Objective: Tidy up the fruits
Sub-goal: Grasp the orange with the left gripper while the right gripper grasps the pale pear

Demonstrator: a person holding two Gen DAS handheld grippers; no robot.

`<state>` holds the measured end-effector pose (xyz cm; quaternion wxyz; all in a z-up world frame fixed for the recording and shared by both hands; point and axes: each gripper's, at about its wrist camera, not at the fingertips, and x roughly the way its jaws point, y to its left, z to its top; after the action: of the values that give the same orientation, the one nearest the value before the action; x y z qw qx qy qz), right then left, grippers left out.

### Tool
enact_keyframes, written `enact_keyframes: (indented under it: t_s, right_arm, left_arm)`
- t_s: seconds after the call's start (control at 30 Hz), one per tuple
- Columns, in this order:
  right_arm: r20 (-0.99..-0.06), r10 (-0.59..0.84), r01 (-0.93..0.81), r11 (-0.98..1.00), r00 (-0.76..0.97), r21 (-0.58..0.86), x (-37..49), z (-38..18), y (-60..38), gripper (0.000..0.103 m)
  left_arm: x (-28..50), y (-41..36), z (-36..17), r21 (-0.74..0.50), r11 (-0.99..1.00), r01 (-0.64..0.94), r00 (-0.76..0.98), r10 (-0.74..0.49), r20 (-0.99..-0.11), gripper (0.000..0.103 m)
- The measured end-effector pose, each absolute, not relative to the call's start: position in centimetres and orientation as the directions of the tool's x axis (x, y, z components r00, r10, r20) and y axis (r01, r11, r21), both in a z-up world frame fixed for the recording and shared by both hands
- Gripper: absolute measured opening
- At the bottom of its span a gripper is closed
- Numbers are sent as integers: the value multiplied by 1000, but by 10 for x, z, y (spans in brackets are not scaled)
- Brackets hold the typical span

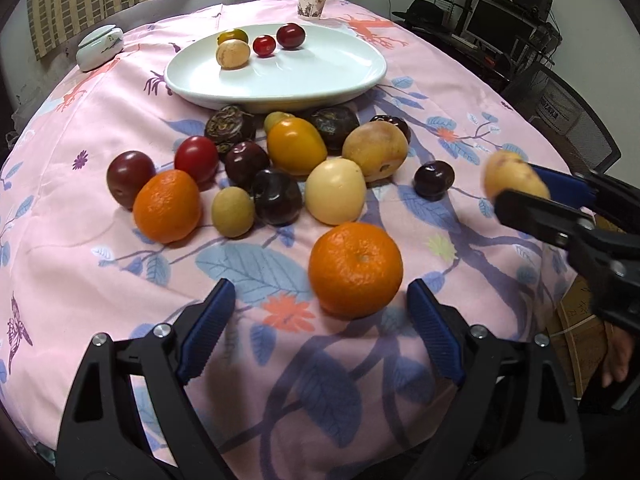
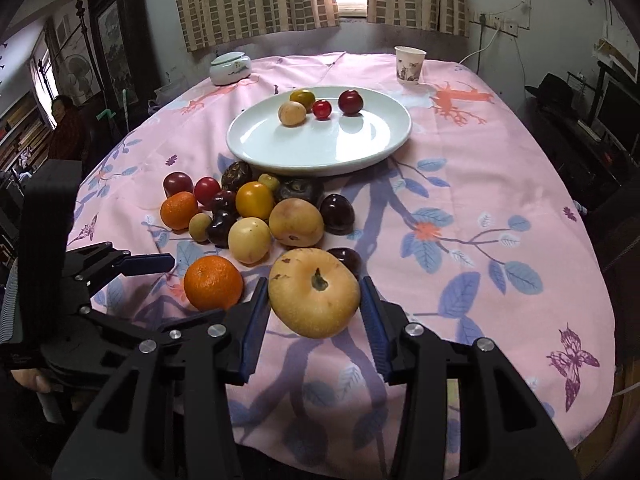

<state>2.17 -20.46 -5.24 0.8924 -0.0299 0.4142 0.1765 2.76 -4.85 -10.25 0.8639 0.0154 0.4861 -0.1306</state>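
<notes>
My right gripper [image 2: 314,285] is shut on a pale yellow apple-like fruit [image 2: 314,292] and holds it above the pink floral cloth; the left wrist view shows that gripper [image 1: 520,186] at the right. An orange [image 1: 356,268] lies on the cloth just ahead of my left gripper [image 1: 320,294], whose jaws stand wide open without touching it. Behind the orange is a heap of mixed fruit [image 1: 296,146]: oranges, plums, tomatoes and yellow fruits. Farther back, a white plate [image 1: 280,80] carries several small fruits.
At the far edge of the table stand a paper cup [image 1: 313,2] and a white lidded jar [image 1: 100,46]. A mesh chair [image 1: 568,120] is at the right of the table. Beyond the table's left side is a person [image 2: 66,128].
</notes>
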Motion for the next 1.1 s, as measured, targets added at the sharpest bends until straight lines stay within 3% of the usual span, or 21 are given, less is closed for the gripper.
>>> enact_keyframes:
  t_s: [0.17, 0.3, 1.1]
  right_arm:
    - [-747, 304, -317, 939, 591, 132, 18, -55, -222, 45]
    - [-749, 317, -316, 937, 582, 151, 16, -59, -227, 45]
    - [-753, 368, -377, 910, 546, 171, 34, -53, -182, 45]
  left_arm:
    - [33, -56, -106, -99, 971, 217, 494, -196, -847, 86]
    - [35, -61, -105, -118, 966, 228, 503, -221, -836, 46]
    - [30, -7, -73, -147, 977, 154, 584, -210, -784, 45]
